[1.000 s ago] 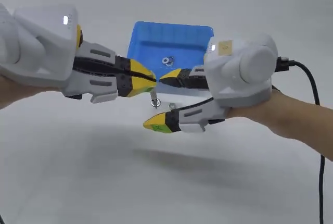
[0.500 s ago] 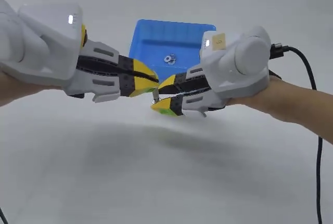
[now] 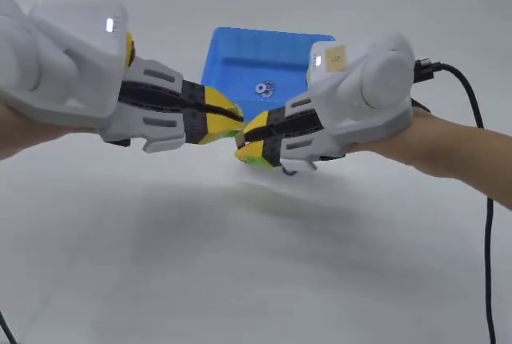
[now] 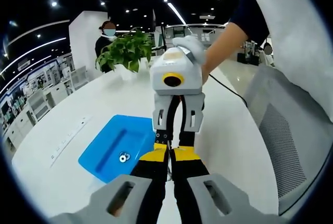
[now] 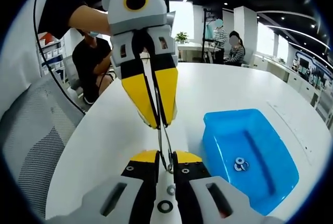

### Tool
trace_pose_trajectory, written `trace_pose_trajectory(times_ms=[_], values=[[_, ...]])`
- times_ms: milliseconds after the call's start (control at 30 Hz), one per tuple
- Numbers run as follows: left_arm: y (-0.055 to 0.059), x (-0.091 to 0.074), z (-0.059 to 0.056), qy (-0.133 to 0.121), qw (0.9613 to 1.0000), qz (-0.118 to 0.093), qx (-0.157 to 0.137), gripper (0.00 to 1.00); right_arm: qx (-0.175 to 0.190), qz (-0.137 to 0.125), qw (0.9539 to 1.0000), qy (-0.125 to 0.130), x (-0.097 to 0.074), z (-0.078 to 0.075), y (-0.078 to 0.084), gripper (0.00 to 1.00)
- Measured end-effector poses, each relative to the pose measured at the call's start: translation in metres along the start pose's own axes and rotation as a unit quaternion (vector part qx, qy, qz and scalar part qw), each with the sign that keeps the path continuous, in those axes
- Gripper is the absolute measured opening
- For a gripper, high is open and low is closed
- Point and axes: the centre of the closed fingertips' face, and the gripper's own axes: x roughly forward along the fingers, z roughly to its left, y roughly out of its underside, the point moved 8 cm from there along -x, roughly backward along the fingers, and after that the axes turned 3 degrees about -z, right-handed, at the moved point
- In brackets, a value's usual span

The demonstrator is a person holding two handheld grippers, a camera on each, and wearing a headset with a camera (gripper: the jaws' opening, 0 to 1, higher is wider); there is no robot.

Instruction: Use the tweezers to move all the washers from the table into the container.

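In the head view the left claw (image 3: 234, 117) and right claw (image 3: 242, 146) meet tip to tip above the desk (image 3: 240, 264), before the blue container (image 3: 238, 68) holding washers (image 3: 262, 88); the left gripper view puts that container left of its closed jaws; the right gripper view shows both claws pinched shut on the tweezers (image 5: 162, 130) above two loose washers (image 5: 165, 206).

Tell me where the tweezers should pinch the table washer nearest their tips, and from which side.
Pinch across its ring, probably from above: the washer lies flat on the table, so its thin edge offers little from the side. Put one tip of the tweezers in the hole, one outside the rim, away from the second washer beside it.
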Motion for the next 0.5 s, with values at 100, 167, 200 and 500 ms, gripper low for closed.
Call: trace_pose_trajectory(times_ms=[100,167,200,500], values=[[0.0002,0.0007,-0.0005,-0.002,1.0,-0.001,-0.002,0.06,-0.002,-0.001,1.0,-0.003,-0.0001,-0.0006,0.0006,0.11],[0.0005,0.0009,-0.0011,-0.001,1.0,-0.001,-0.003,0.06,-0.01,-0.002,0.9999,-0.006,-0.0002,-0.0004,0.001,0.11],[0.0007,0.001,-0.0012,0.0,1.0,-0.001,-0.003,0.06,-0.014,-0.002,0.9999,-0.007,-0.0002,-0.0004,0.001,0.11],[0.0075,-0.0015,-0.0013,-0.008,0.9999,0.008,-0.006,0.07,-0.024,-0.019,0.9992,-0.027,-0.0016,-0.0026,0.0042,0.08]])
